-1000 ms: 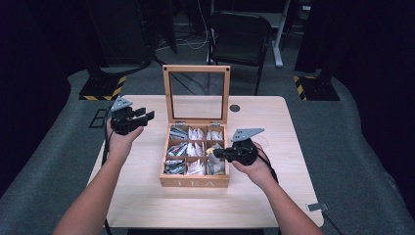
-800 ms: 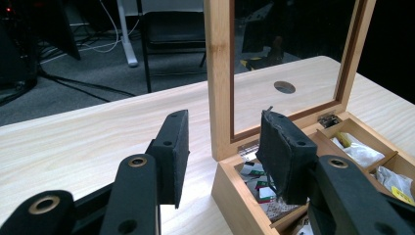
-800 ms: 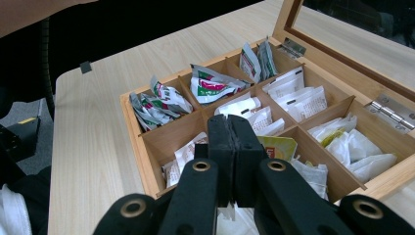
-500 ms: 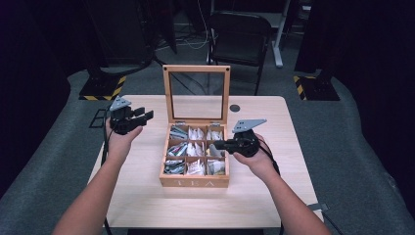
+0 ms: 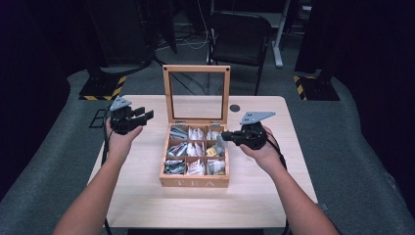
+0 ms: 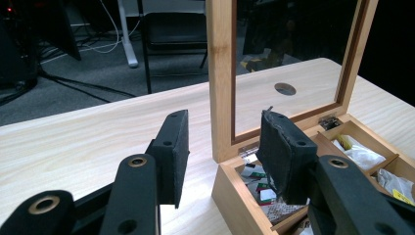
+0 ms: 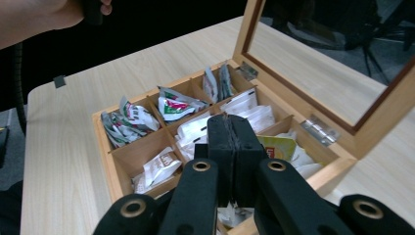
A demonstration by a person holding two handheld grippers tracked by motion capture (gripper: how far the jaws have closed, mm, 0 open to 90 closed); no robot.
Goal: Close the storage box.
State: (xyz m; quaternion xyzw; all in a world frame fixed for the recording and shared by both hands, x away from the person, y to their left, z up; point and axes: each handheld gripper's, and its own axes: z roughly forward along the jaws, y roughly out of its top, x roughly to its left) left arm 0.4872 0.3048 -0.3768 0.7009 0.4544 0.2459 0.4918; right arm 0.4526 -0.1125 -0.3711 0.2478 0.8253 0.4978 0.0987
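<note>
A wooden tea box [image 5: 195, 182] stands mid-table with its glass lid [image 5: 196, 69] upright. Its compartments hold several tea bags. My right gripper [image 5: 224, 139] hovers over the box's right column, shut, and a pale tea bag [image 5: 220, 143] hangs at its tips. In the right gripper view the jaws [image 7: 229, 122] are pressed together above the box [image 7: 103, 147], with crinkled white paper under them. My left gripper [image 5: 143, 113] is held left of the box, open and empty. In the left gripper view its pads [image 6: 225, 122] frame the lid post and the box's corner [image 6: 230, 188].
The light wooden table [image 5: 147, 196] has bare room left, right and in front of the box. A round dark cable hole [image 5: 235, 107] sits behind the box at the right. A black chair [image 5: 240, 34] and striped stand bases [image 5: 103, 90] are on the floor beyond.
My right gripper has risen from the front right compartment and moved toward the back of the box, still shut. The left gripper has stayed where it was.
</note>
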